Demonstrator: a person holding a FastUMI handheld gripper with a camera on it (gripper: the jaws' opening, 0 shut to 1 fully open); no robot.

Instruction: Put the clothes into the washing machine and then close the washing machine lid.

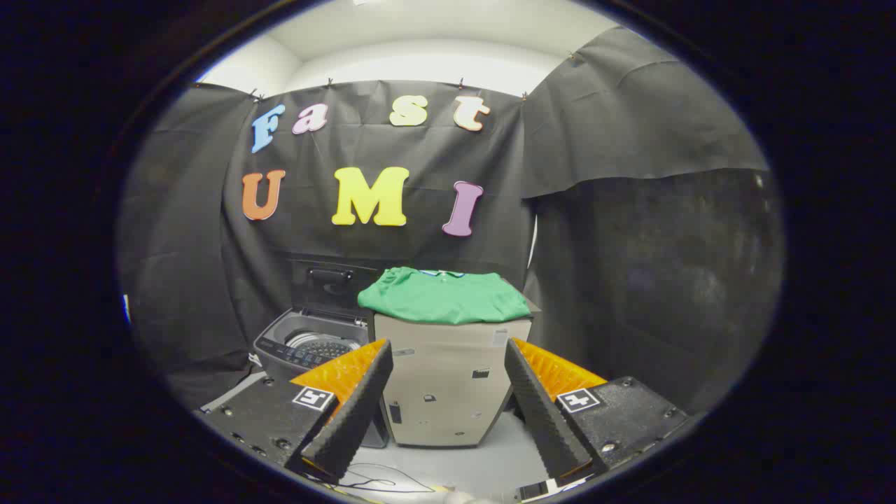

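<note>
A folded green garment (444, 297) lies on top of a tall cardboard box (448, 381) straight ahead of my fingers. To the box's left stands a grey top-loading washing machine (308, 346) with its dark lid (329, 283) raised against the wall and the drum showing. My gripper (448, 357) is open, its fingers spread to either side of the box and well short of it, with nothing between them.
Black cloth walls close the booth behind and on both sides. A pale floor (483, 462) runs from below my fingers to the foot of the box, with a thin dark cable (378, 483) lying on it.
</note>
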